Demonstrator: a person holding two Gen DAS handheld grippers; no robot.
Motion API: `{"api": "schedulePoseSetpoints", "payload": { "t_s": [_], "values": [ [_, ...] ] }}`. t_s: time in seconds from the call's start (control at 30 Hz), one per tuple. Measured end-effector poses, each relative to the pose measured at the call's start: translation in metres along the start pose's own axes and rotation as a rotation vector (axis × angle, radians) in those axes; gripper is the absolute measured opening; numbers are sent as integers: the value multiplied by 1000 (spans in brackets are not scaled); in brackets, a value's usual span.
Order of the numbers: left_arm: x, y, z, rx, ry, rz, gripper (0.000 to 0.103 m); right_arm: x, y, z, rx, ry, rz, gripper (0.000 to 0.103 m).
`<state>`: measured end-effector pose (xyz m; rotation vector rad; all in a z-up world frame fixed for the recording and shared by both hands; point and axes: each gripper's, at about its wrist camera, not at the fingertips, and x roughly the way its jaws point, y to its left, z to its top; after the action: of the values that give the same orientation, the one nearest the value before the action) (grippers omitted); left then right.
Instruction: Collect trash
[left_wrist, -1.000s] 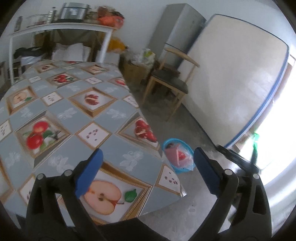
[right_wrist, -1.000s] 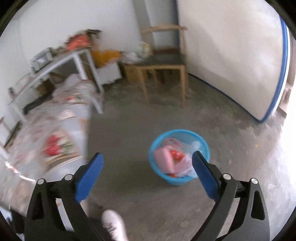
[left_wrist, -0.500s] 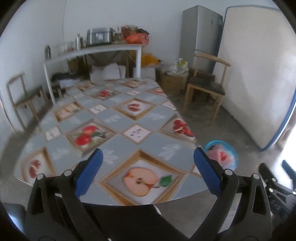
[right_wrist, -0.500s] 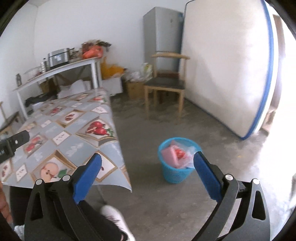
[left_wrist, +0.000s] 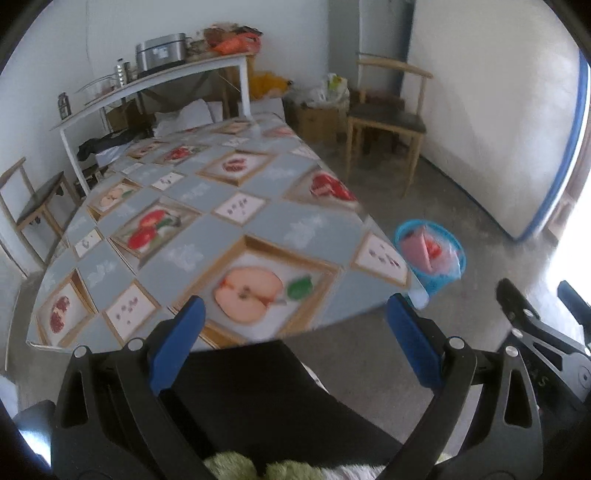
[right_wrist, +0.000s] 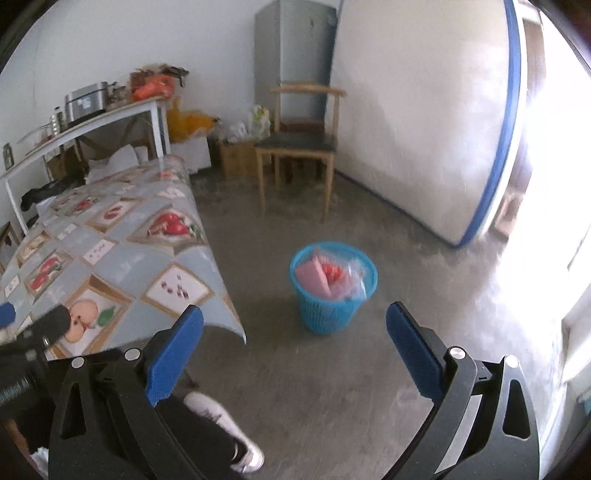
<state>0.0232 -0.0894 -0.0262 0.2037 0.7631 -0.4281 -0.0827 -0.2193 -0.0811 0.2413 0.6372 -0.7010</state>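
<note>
Ahead of the left gripper (left_wrist: 293, 345) and filling most of its view lies the table with its fruit-print tablecloth (left_wrist: 207, 229), whose cover shows no loose trash anywhere that can be seen; over the last second this camera has swung from a tilted look past the table's corner to a level one along its whole length, with the person's dark trouser leg (left_wrist: 266, 398) now directly below the spread, empty jaws. Ahead of the right gripper (right_wrist: 293, 349), beyond the bare concrete floor (right_wrist: 332, 387), a wooden chair (right_wrist: 299, 147) stands against the far wall, and between it and the tool, just ahead of the fingertips, sits the blue trash basket (right_wrist: 325, 314), already holding a pink packet, something red and crumpled clear plastic. This gripper has backed off and risen from close above the basket, its jaws wide apart and holding nothing, with a white shoe (right_wrist: 247, 456) at its lower edge. Judging by the bare tabletop and filled basket, collection looks done or nearly so, and both tools seem to be pulling away.
</note>
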Motion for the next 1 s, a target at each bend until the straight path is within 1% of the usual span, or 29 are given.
{"api": "schedulePoseSetpoints", "payload": {
  "t_s": [0.03,0.13,0.3,0.33,0.53,1.0],
  "values": [
    [0,-3,-3,6,8,0,94,1,-1,-3,2,9,-4,97],
    [-2,-7,-8,21,13,31,94,3,-8,-10,6,28,-20,97],
    [-9,-3,-10,-10,7,91,94,7,-17,-15,17,59,-21,97],
    [-9,-3,-11,-13,11,105,94,8,-17,-15,16,60,-19,97],
    [-6,-1,-12,-12,42,135,94,8,-16,-13,-5,56,-5,96],
    [-6,4,-8,-41,37,139,94,11,-11,-14,-23,68,12,97]
  ]
}}
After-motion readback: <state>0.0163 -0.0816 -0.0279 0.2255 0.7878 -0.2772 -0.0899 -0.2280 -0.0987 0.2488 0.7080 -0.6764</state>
